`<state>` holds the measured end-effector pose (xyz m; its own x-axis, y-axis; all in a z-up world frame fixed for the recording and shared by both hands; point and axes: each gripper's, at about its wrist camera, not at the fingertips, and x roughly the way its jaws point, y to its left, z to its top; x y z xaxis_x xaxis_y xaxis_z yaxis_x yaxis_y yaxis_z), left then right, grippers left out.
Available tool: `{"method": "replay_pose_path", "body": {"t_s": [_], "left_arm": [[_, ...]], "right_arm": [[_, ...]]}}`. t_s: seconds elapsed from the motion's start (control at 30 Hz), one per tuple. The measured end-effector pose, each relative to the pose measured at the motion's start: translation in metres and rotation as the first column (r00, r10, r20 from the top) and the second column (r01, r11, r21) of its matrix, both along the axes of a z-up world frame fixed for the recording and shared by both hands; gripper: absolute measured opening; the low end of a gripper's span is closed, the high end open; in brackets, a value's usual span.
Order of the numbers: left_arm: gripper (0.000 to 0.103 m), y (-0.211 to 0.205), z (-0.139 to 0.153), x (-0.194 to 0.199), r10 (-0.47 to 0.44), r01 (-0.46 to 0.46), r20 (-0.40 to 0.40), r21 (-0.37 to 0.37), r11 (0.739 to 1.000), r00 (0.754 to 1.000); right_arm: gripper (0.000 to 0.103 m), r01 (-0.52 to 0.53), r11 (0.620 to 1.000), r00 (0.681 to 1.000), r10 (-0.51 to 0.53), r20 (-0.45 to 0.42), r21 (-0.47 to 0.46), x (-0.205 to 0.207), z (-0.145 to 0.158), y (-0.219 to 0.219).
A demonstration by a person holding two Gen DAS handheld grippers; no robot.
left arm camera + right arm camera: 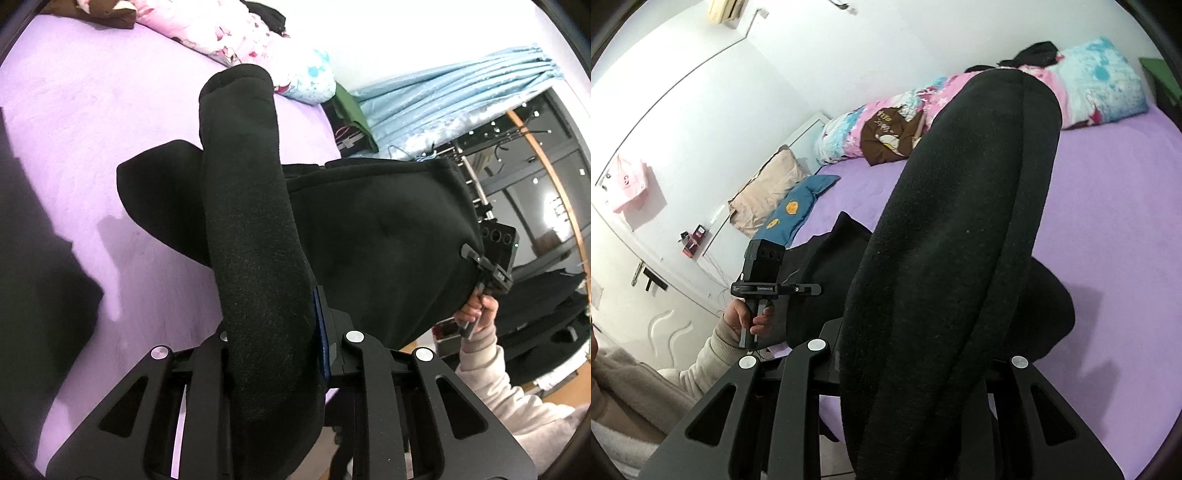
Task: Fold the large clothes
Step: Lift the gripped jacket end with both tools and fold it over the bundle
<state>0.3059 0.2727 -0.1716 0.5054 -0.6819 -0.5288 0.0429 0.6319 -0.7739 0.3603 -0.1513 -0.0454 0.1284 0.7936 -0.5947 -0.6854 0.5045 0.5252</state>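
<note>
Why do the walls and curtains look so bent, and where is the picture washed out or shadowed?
Left wrist view: the fisheye lens bows the blue curtain, the wall above it is blown out white, and a dark shadow lies on the purple bed. Right wrist view: wall lines curve, and the black garment shows little detail.

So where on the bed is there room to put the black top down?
The purple sheet is bare between the black garment and the pink quilt. It is crowded along the wall: quilt, beige pillow, blue cushion.
</note>
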Motion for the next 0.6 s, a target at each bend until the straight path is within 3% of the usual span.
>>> {"method": "replay_pose_path", "body": {"t_s": [0.2, 0.37, 0.6], "left_arm": [[0.019, 0.037, 0.032, -0.049, 0.071, -0.071, 0.033, -0.009, 0.997, 0.997], [0.019, 0.074, 0.06, -0.092, 0.143, -0.144, 0.046, 0.014, 0.989, 0.989], [0.018, 0.143, 0.091, -0.16, 0.283, -0.286, 0.073, 0.047, 0.957, 0.956]], "right_arm": [[0.024, -0.07, 0.997, 0.997, 0.07, 0.021, 0.024, -0.022, 0.023, 0.03], [0.024, -0.149, 0.988, 0.988, 0.147, 0.049, 0.046, -0.037, 0.042, 0.08], [0.024, -0.271, 0.958, 0.962, 0.266, 0.064, 0.097, -0.054, 0.055, 0.166]]}}
